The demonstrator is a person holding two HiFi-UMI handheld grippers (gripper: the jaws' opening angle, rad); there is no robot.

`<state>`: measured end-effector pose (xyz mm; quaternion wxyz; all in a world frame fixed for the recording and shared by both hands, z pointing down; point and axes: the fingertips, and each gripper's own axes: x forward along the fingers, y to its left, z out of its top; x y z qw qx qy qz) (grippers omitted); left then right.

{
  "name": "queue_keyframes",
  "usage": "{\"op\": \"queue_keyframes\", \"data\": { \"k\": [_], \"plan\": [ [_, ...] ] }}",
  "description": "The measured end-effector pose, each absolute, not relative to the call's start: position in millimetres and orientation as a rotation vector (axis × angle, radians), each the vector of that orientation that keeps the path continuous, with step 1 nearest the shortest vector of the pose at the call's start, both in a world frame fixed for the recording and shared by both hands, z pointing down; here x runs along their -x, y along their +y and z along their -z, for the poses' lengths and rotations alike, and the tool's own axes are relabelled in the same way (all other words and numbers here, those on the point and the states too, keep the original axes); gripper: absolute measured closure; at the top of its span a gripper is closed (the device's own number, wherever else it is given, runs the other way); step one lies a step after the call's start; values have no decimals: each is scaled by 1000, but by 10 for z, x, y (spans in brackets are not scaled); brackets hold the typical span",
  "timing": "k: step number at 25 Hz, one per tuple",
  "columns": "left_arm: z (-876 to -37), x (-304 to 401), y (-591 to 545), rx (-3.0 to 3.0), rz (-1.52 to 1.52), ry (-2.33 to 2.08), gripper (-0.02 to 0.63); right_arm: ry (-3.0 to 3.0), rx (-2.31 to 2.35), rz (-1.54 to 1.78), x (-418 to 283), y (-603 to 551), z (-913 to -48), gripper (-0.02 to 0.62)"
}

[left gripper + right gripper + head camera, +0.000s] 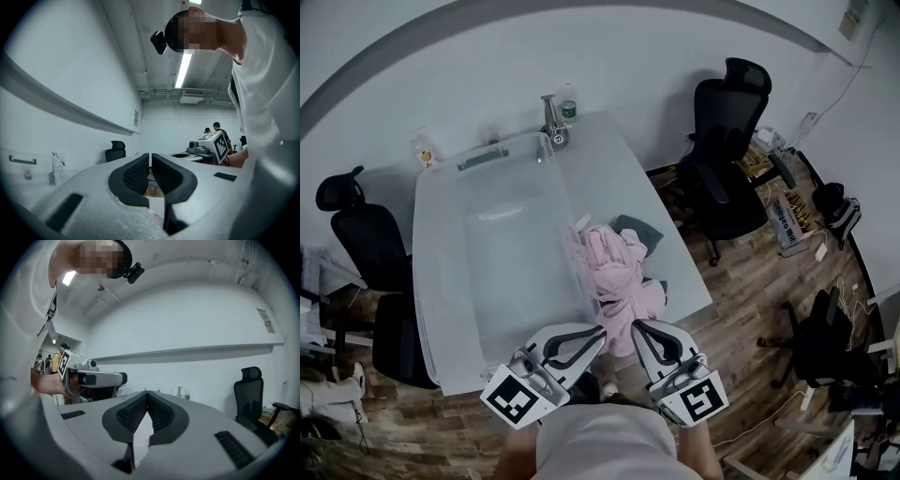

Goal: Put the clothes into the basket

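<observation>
A heap of pink clothes (614, 272) lies on the white table (609, 159), with a dark grey cloth (636, 230) at its far side. Left of the heap stands the basket (419, 244), a large clear plastic tub with nothing visible in it. Both grippers hover side by side at the table's near edge, just short of the pink heap. My left gripper (600, 330) (150, 155) has its jaws together and holds nothing. My right gripper (635, 325) (147, 393) is shut too, and empty. Each gripper view shows the other gripper off to one side.
A metal fixture (553, 120) and small bottles (569, 103) stand at the table's far end, with another bottle (423, 148) behind the tub. Black office chairs stand to the right (727, 150) and to the left (366, 239). Cables and clutter cover the wooden floor at right.
</observation>
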<state>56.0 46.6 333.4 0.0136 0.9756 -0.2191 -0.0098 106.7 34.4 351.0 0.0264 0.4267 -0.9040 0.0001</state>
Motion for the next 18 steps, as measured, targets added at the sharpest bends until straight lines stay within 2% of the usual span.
{"op": "queue_keyframes", "data": {
  "k": [12,18],
  "plan": [
    [-3371,-525,35,-3128,-27,-557,600,-2593,-1349,-85,-1055,-231,-3819,583],
    [-3448,-573,-140,-3111,-66,-565,600,-2514,-1266,-99,-1027,-456,-4025,494]
  ]
}}
